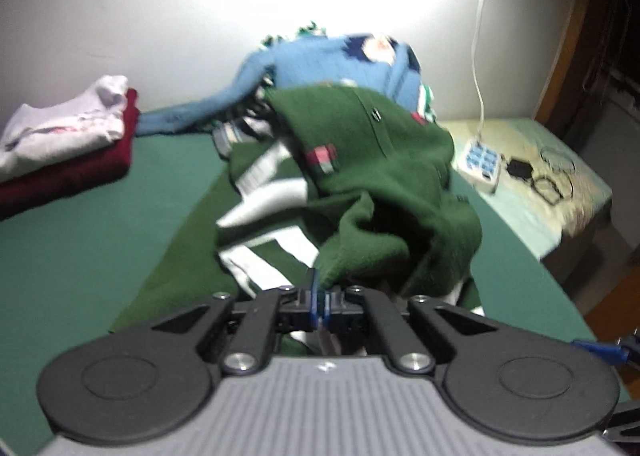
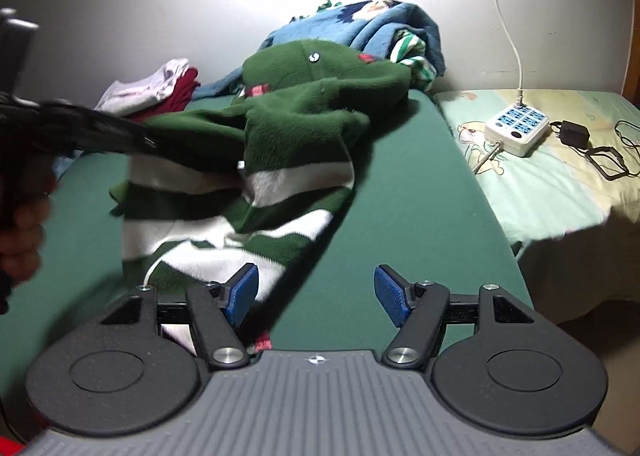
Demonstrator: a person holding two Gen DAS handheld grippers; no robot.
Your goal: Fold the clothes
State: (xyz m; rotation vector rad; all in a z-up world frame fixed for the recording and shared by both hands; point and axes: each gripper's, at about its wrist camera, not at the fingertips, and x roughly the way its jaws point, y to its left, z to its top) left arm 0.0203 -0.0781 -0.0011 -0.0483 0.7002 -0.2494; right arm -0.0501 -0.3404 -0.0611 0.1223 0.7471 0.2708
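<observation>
A green sweater with white stripes (image 1: pixel 360 176) lies bunched on the green table (image 1: pixel 80 248). My left gripper (image 1: pixel 320 302) is shut on a fold of its green cloth, lifting that edge. In the right wrist view the same sweater (image 2: pixel 280 144) spreads across the table middle, and the left gripper (image 2: pixel 72 128) shows blurred at the left, held by a hand (image 2: pixel 24 240). My right gripper (image 2: pixel 316 292) stands open at the sweater's lower right edge, its left blue pad (image 2: pixel 242 290) over striped cloth and its right pad (image 2: pixel 390 294) over bare table.
A blue patterned sweater (image 1: pixel 340 60) is heaped at the back by the wall. Folded white and dark red clothes (image 1: pixel 68 140) are stacked at the back left. To the right, a lower surface holds a white power strip (image 2: pixel 516 130), a black adapter (image 2: pixel 574 134) and cables.
</observation>
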